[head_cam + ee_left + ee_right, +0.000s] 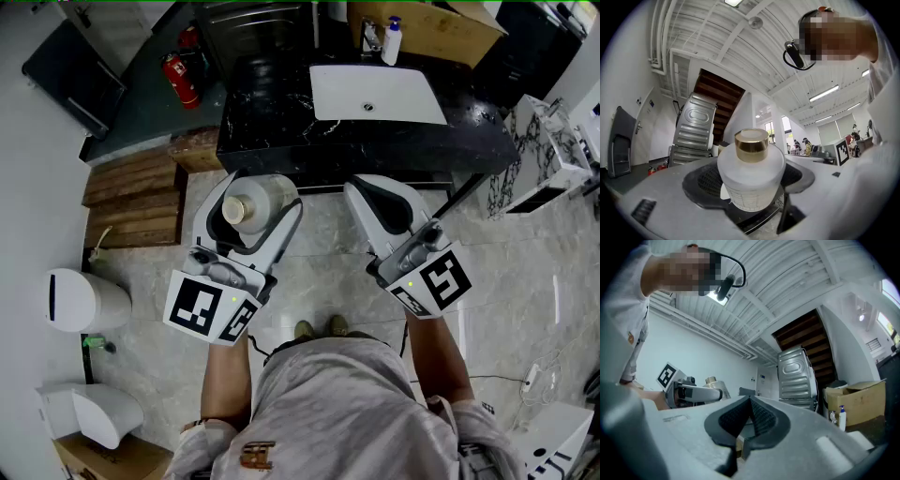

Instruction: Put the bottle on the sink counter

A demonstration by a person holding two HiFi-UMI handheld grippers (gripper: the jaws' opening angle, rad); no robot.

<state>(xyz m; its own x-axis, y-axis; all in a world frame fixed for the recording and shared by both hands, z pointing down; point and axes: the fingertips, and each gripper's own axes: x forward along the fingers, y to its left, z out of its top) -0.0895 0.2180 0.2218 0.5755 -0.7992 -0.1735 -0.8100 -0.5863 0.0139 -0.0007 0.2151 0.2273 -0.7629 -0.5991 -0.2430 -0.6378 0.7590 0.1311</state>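
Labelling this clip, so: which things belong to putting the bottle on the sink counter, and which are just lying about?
Job: bottle, left gripper holding it, sink counter.
Lying about: fire extinguisher, cardboard box, soap dispenser, wooden steps.

Bottle [246, 208] in the left gripper [266, 190], right gripper [377, 194] to its right, sink counter [272, 127] ahead of both

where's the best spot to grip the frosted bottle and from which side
Grip the bottle round its wide body, from the side, as the left tool does. It stands upright with straight walls; the gold cap is narrower, likely a poorer hold.
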